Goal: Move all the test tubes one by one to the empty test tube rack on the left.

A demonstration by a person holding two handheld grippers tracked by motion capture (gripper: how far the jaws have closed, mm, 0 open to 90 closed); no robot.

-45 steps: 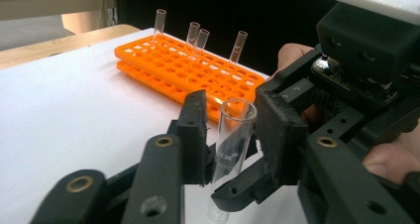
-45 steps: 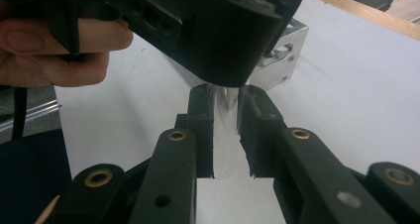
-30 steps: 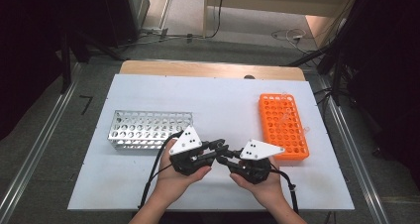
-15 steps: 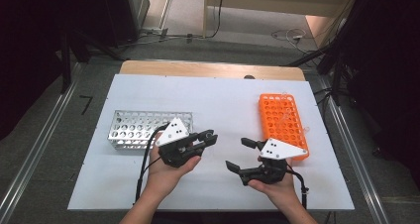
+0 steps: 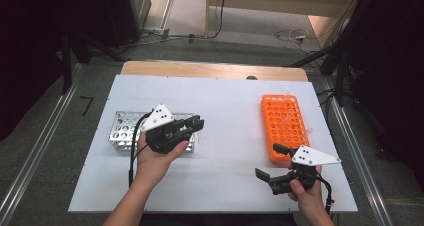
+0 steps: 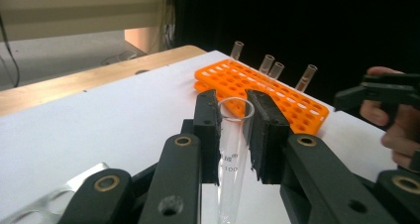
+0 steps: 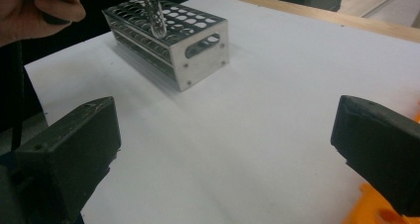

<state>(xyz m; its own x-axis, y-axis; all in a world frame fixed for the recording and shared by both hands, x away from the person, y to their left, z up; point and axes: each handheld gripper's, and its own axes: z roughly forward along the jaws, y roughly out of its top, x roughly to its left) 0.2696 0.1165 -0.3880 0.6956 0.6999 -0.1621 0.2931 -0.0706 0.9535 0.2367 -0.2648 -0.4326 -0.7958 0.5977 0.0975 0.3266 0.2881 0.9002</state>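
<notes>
My left gripper (image 5: 197, 123) is shut on a clear glass test tube (image 6: 233, 149), which stands upright between its pads (image 6: 265, 135). From the right gripper view, that tube (image 7: 153, 11) hangs just above the holes of the silver metal rack (image 7: 173, 30). This metal rack (image 5: 122, 131) lies at the left of the table, partly under my left hand. My right gripper (image 5: 268, 161) is at the front right, beside the near end of the orange rack (image 5: 285, 126). Its jaws have just been opening and now stand wide apart (image 7: 223, 135) with nothing between them.
Several clear tubes (image 6: 267, 63) stand in the far part of the orange rack (image 6: 267, 90). The racks sit on a white board (image 5: 225, 101) with a wooden strip along its far edge. Metal rails run along both sides of the table.
The two grippers met at the table's middle a second ago and have drawn apart. The left went left toward the metal rack with the tube. The right went right and its jaws opened.
</notes>
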